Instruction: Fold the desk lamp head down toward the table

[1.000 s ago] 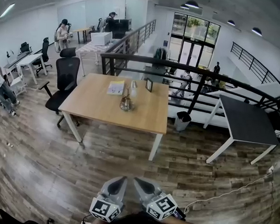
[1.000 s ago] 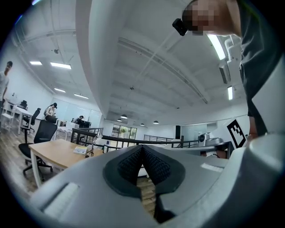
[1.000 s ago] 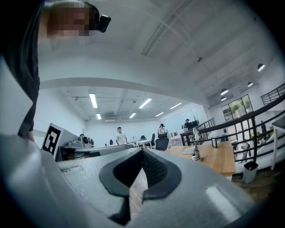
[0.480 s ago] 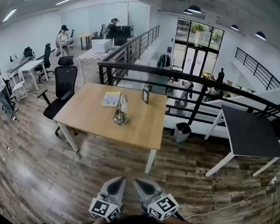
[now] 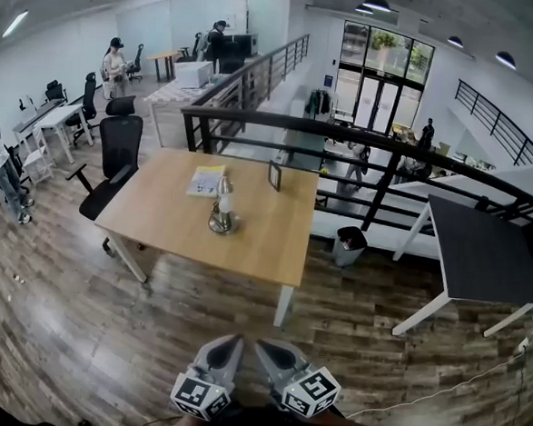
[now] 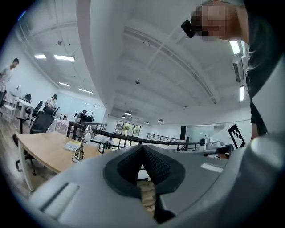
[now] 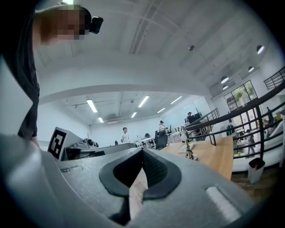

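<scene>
**Position of the task's thing.** The desk lamp (image 5: 222, 204) stands on the wooden table (image 5: 265, 230) in the upper middle of the head view, on the left half of the tabletop. A booklet (image 5: 207, 181) lies just behind it. Its long axis runs upright: base on the tabletop, stem rising, head at the top. The head's exact tilt is too small to tell.

**Grippers.** Both sit at the bottom edge of the head view, well apart from the table, with open floor between.
- The left gripper (image 5: 231, 343) has its 2 jaws pressed together at the tips, with nothing between the pads.
- The right gripper (image 5: 265, 347) is likewise clenched and empty.

**Governing relation.**
- In the head view the lamp lies above and slightly left of both grippers, so the left gripper is marginally nearer.
- In the left gripper view the lamp (image 6: 81, 144) sits left of the jaw line.
- In the right gripper view the lamp (image 7: 187, 145) sits right of the jaw line.
- Neither gripper is aimed at the lamp.

**Judgement.** The task has not begun. The gap to the table must be closed first, and the jaws must open before the head can be taken from above and folded down.
</scene>
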The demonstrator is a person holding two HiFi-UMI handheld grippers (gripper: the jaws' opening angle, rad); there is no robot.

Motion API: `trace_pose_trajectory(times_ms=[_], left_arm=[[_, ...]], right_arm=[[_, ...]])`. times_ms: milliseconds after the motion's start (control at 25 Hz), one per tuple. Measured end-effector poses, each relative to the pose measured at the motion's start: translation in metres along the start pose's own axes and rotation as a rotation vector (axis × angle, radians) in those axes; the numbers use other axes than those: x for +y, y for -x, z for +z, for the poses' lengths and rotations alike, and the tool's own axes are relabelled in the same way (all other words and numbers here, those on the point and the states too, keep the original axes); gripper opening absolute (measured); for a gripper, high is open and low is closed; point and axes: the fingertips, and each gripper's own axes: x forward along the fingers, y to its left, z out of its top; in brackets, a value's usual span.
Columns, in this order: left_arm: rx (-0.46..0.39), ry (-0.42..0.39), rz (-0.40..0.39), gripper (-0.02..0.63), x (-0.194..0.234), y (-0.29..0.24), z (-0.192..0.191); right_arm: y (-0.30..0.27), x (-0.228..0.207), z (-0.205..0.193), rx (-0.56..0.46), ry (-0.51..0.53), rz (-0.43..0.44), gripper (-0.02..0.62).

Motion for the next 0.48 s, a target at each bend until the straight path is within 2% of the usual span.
trace_pose_trajectory(times_ms=[280,480], left_arm=[[-0.007,0.007,-0.025,0.0,0.031,-0.036,0.006],[-0.02,0.0,-0.075,0.0,0.063,-0.062,0.029]], right_arm=[[-0.031,-0.031,0.008,0.006,0.0,-0.026,0.003],[-0.074,-0.054,0.02,0.008,-0.017,-0.066,0.003]])
